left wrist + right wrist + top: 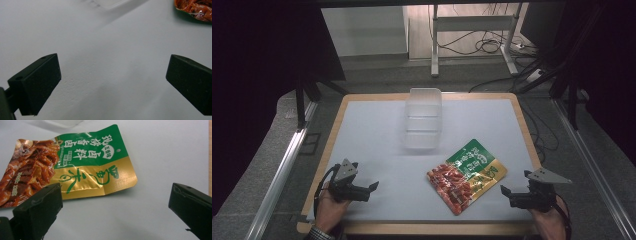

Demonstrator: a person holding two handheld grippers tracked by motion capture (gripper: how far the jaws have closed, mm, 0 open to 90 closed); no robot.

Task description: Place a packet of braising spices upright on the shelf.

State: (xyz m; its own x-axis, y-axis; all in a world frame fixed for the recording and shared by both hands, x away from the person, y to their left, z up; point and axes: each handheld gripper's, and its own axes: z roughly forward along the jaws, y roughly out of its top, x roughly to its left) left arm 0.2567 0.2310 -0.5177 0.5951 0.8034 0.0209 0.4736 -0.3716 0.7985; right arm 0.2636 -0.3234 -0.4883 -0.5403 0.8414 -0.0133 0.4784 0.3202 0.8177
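Observation:
A flat snack pouch (467, 175), green, gold and red with printed characters, lies on the white table top right of centre; the same pouch (70, 167) lies ahead and to the left in the right gripper view. A clear plastic box (423, 118) stands behind it near the middle. My left gripper (371, 191) rests at the front left, jaws wide open over bare table (112, 75). My right gripper (506, 195) sits at the front right, just right of the pouch, jaws wide open (115, 212) with nothing between them.
The white mat (372, 135) lies on a wooden-edged table (517, 107). Metal rails (282, 170) run along both sides. Beyond the far edge stand a metal frame's legs (434, 45) and floor cables (492, 45).

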